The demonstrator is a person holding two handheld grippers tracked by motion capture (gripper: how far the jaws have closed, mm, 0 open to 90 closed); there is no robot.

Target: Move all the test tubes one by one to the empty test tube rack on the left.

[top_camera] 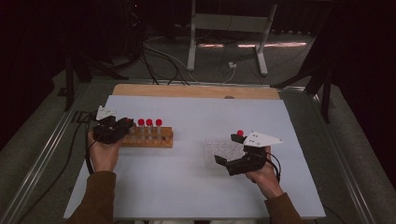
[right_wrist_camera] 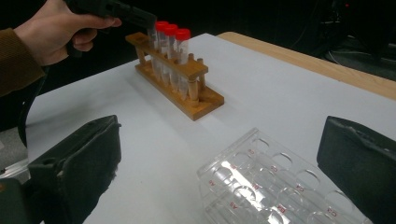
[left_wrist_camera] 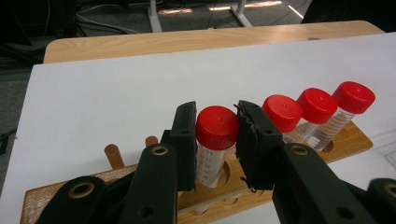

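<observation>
Left claw [left_wrist_camera: 217,140] is clamped on the red-capped tube [left_wrist_camera: 215,140] standing in the wooden rack [left_wrist_camera: 345,140]; a tilted lift could drag the rack. Right claw [right_wrist_camera: 219,172] gapes empty over the clear tray [right_wrist_camera: 261,186]

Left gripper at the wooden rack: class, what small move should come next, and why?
Probably a straight lift. The left gripper is shut on the red-capped tube, which still sits in the wooden rack, and the clear rack is waiting near the open right gripper.

A white tabletop [top_camera: 196,186] is sitting on a wooden board [top_camera: 196,91]; grey floor [top_camera: 28,154] is spreading around it; cables [top_camera: 159,56] are trailing past a grey metal stand [top_camera: 229,23]; darkness is swallowing the rest.
</observation>
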